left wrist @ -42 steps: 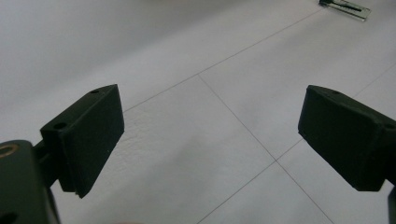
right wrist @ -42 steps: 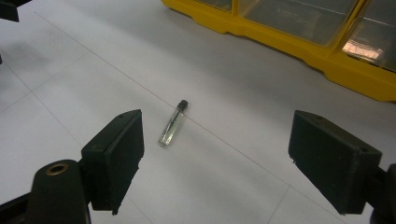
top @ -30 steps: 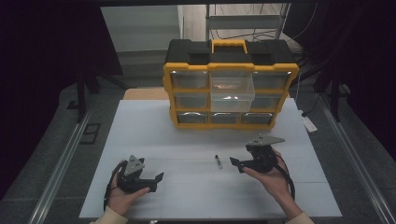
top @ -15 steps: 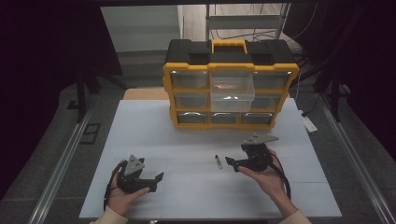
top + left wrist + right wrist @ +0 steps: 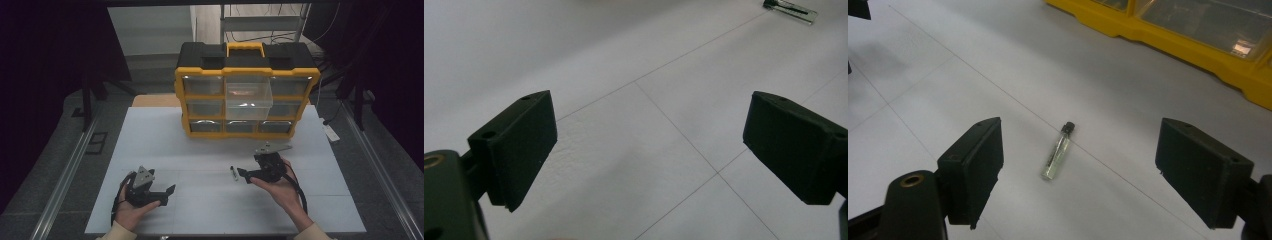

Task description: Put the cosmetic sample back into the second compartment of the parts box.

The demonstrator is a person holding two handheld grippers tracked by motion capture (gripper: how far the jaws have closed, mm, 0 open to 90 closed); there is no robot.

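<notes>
I read no labels or writing anywhere. White gridded worktop [image 5: 200, 145], dark room. Small glass vial [image 5: 1058, 151] lies flat near the yellow drawer organiser [image 5: 246, 95], before my right hand-held gripper [image 5: 1078, 170], jaws wide; left hand-held gripper [image 5: 649, 145] wide, empty

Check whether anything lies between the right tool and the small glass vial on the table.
Nothing visible does. The right tool stands open, the vial lies flat just ahead between its jaw lines, and only bare white table separates them.
</notes>
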